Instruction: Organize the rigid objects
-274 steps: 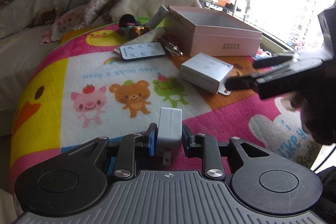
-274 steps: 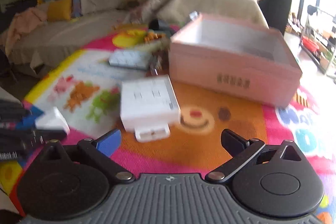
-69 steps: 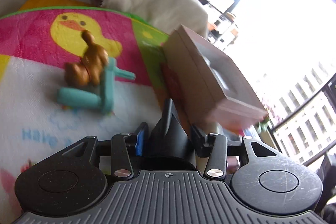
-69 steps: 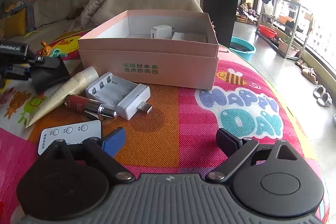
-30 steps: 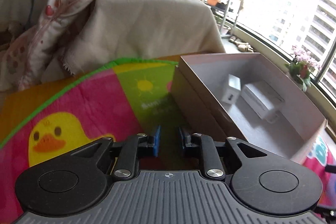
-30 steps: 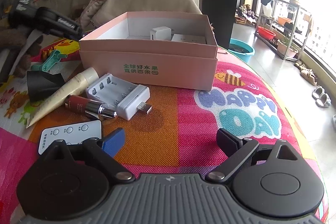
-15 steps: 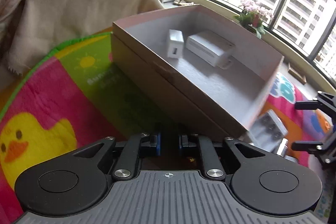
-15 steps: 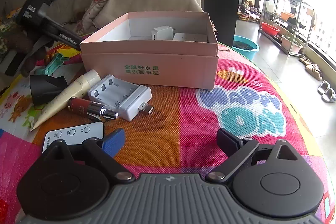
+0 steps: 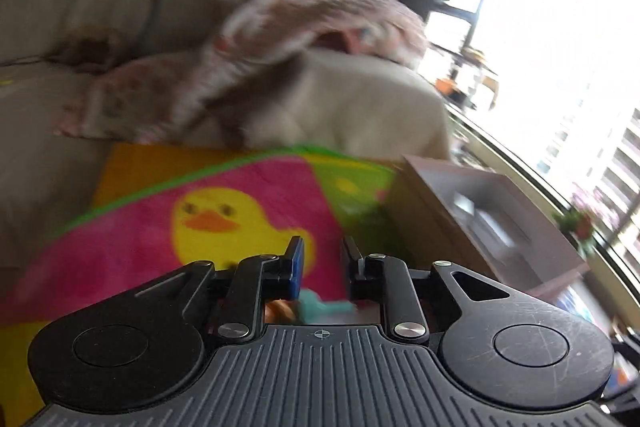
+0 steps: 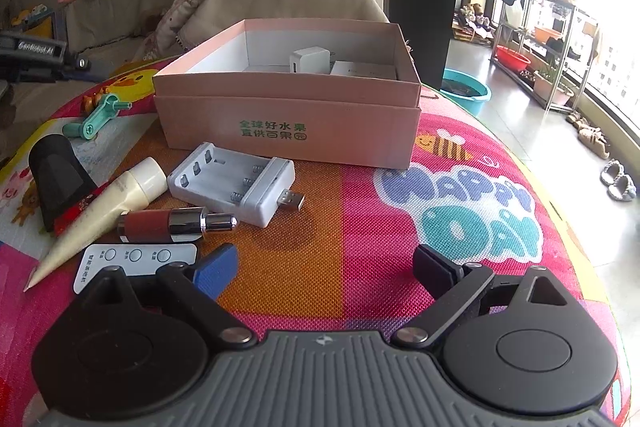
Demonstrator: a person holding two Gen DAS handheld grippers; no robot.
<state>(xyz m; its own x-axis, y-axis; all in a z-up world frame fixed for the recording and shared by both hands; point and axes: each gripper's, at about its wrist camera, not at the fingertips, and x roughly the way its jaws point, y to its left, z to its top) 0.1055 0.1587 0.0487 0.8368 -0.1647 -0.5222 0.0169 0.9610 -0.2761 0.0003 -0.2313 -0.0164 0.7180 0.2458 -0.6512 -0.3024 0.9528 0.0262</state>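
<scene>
Below left fingers, teal handle, ungripped

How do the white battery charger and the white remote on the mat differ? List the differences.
The battery charger is a thick block with open battery slots and a USB plug sticking out; the remote is a flat, thin card with round buttons. The battery charger lies near the pink box; the remote lies nearer the camera, partly hidden behind the right gripper. Both are white, rest flat on the mat, and sit outside the pink box.
</scene>
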